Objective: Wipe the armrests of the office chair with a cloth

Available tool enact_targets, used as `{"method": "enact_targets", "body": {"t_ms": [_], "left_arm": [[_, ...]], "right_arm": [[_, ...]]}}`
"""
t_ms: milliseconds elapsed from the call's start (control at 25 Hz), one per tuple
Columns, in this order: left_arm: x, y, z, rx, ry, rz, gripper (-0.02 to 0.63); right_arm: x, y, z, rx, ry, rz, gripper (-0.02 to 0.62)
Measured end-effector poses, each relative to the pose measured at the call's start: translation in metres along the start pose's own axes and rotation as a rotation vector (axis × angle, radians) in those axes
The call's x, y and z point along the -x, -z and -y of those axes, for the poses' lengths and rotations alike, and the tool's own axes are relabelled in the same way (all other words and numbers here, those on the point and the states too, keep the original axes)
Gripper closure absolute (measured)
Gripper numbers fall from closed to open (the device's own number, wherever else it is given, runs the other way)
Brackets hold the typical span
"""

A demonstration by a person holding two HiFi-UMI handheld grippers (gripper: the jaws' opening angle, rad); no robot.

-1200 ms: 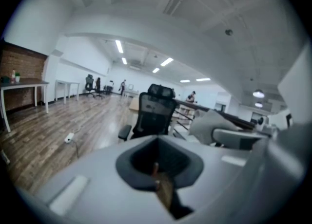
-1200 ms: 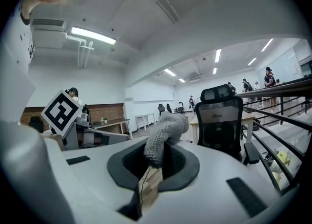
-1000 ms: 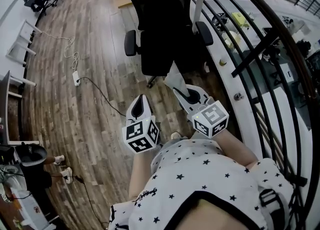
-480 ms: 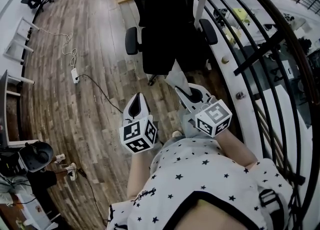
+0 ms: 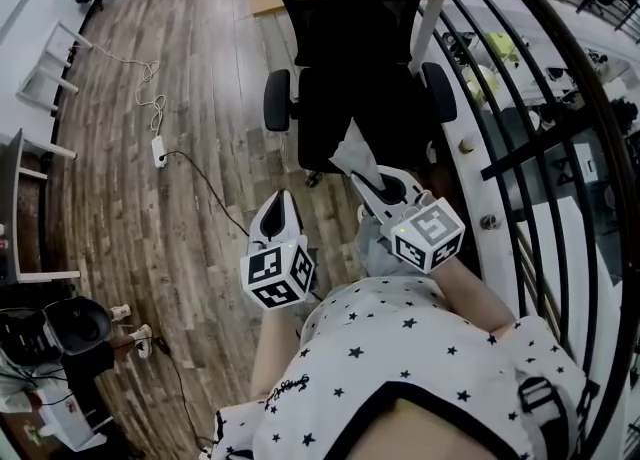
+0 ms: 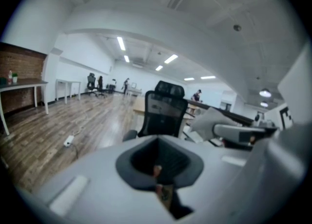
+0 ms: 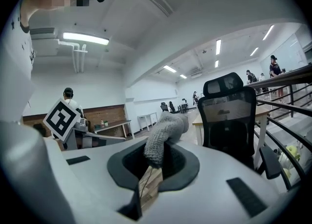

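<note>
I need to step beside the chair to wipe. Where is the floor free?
Bare wood floor lies between the office chair and the power strip with its cable. The other side is crowded: the railing runs close by that armrest.

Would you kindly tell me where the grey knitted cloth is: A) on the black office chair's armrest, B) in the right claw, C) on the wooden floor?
B: the grey knitted cloth sticks out of the shut right claw, short of the black office chair.
</note>
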State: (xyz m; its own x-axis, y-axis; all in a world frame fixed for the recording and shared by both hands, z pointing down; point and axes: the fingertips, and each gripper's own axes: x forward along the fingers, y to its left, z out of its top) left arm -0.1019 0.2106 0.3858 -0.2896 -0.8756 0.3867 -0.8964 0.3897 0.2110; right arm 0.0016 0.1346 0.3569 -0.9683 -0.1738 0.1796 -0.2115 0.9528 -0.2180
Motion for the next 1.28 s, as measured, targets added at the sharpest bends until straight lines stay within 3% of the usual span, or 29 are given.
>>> {"method": "enact_targets", "body": {"t_ms": [760,960,1120,1280], "left_arm": [[-0.108,-0.05,0.001,0.1,-0.105,-0.001,0.603],[-0.132,-0.061,-0.013,0.126,-0.18,0.032,0.603],[-0.144,-0.062,-0.029,0.083,-0.264,0.015,0.603],[-0.151,-0.052,-0.039,0.107,-0.317,-0.005,0.603]], "right_arm": [[-0.091,-0.03,0.097,0.05,-0.176,-0.092,0.565],[-0.119,-0.032,0.119,0.053,-0.228,-0.121,0.565],[-0.14,-0.031,0.134,0.047,-0.258,-0.141,0.565],[-0.153,-0.024,0.146,0.043,-0.272,-0.158,0.565]]}}
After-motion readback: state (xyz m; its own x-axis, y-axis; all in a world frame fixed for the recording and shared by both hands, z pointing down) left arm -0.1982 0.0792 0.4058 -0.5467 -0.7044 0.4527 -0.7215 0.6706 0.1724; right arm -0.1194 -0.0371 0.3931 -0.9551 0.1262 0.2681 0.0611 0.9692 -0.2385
